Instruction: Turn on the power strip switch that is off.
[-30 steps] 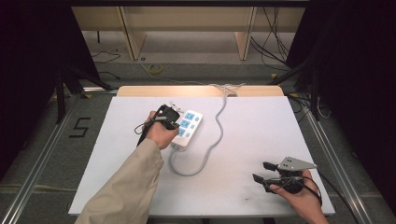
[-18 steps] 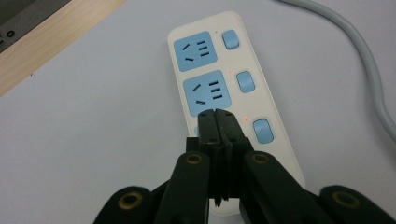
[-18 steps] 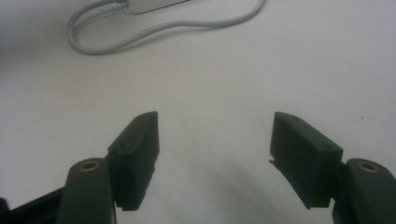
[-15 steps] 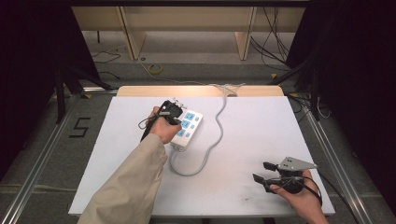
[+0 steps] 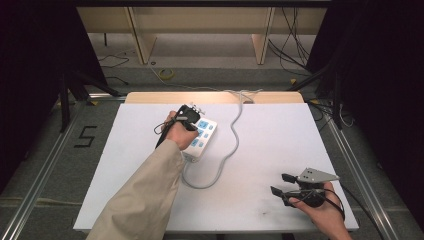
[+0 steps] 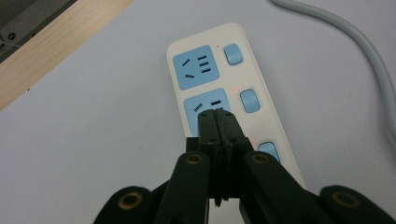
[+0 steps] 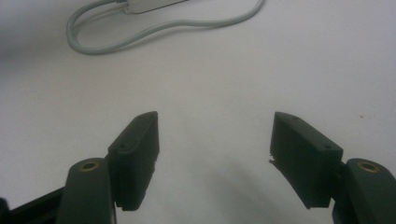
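power strip [image 5: 200,137] far-left on surface [image 5: 280,150] | rigid light plastic, slides easily; press squarely on switches [image 6: 250,100] | left hand-held gripper [image 6: 218,116] closed, empty, over it | right hand-held gripper [image 7: 215,140] wide, idle

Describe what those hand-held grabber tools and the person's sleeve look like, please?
Each is a black two-jaw tool. The left gripper has slim black jaws on arms with brass-coloured pivot rings; a thin black cable trails from it. The right gripper carries a grey three-cornered plate on top and flat black pads. The left arm wears a beige sleeve.
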`<state>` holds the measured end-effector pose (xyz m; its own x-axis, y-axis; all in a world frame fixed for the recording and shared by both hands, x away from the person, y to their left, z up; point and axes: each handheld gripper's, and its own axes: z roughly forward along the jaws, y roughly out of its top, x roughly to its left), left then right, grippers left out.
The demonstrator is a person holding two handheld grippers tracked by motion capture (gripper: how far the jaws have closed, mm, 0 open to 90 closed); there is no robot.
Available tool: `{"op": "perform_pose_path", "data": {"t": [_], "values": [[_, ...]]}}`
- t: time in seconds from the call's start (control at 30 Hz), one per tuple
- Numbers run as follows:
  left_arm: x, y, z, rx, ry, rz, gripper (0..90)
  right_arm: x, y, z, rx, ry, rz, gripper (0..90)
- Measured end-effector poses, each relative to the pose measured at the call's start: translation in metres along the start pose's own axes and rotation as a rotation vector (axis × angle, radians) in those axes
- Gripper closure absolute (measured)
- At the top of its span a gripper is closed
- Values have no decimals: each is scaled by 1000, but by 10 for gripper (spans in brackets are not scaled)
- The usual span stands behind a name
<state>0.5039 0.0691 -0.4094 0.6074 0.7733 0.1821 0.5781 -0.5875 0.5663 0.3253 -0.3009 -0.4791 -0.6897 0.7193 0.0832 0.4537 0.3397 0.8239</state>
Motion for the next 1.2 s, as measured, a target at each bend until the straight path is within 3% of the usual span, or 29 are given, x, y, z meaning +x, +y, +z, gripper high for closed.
{"op": "perform_pose_path", "data": {"t": [0.3,1.03,1.2], "values": [[0,4,5,-4,5,-4,898,0,0,0,1,0,1,338],[-1,23,14,14,5,33,898,-1,0,0,3,0,-2,338],[-2,27,13,-2,5,28,899,-1,0,-1,6,0,-1,338]]}}
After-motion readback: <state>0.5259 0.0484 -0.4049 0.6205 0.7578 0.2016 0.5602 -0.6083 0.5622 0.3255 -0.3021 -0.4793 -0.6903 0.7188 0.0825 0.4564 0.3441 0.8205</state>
